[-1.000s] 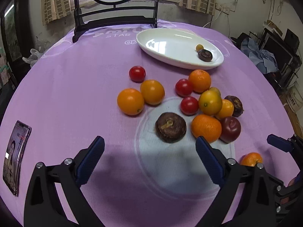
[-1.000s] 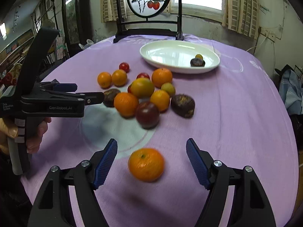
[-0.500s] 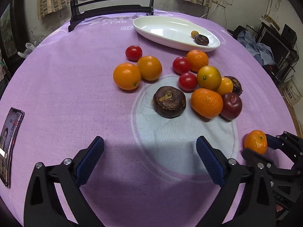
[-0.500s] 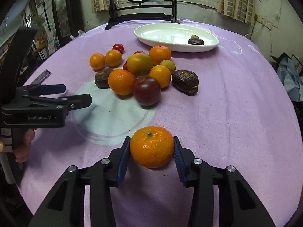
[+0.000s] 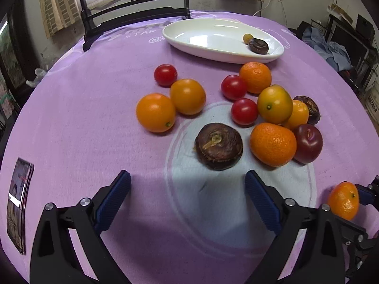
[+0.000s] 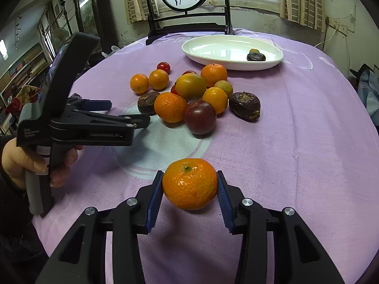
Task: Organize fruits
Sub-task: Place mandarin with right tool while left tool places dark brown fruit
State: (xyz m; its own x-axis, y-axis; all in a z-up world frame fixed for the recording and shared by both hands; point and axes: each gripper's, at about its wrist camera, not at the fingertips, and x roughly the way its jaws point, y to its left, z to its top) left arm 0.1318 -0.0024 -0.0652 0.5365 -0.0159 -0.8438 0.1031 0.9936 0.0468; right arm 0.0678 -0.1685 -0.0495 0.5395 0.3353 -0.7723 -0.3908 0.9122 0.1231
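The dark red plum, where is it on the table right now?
In the left wrist view the plum lies at the right edge of the fruit cluster, touching a mandarin. In the right wrist view it is the pile's nearest fruit.

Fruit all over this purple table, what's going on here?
A person is sorting fruit with handheld tongs, one in each hand. The right tongs are shut on a mandarin near the table's front edge. The left tongs are open and empty, pointing at a brown fruit in the main pile. The white plate at the back holds only two small pieces, so most fruit is not yet moved.
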